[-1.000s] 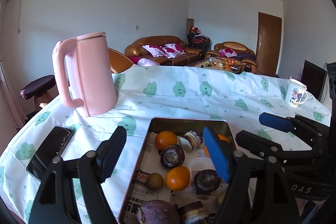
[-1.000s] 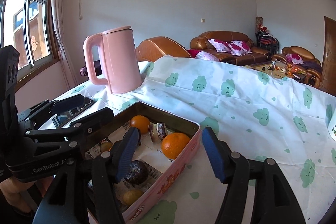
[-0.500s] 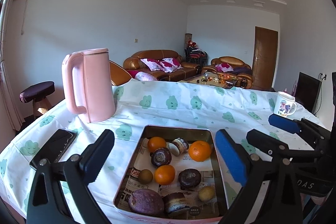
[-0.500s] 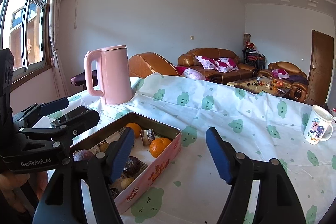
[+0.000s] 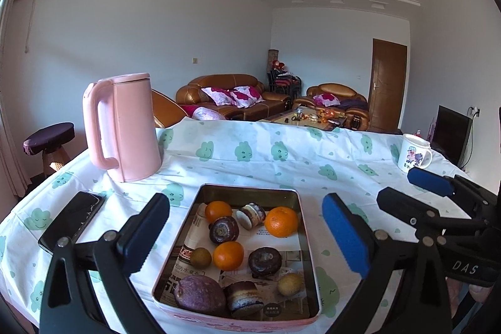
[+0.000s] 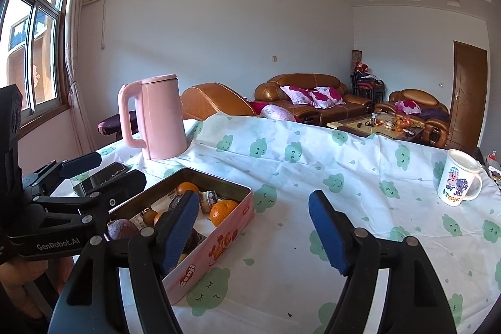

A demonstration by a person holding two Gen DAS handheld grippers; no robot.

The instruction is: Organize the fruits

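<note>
All fruit is sitting inside the pink rectangular metal tin (image 5: 308,255) lined with newspaper: oranges (image 5: 281,221), dark round fruits (image 5: 224,230), small cakes mixed in. Left gripper (image 5: 245,235) and right gripper (image 6: 253,232) are hovering wide open, gripping nothing. Sorted or awaiting sorting: can't tell.

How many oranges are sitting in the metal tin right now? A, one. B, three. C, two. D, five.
B: the left wrist view shows three oranges in the tin, one at the back left, a larger one at the back right, and one in the middle.
</note>
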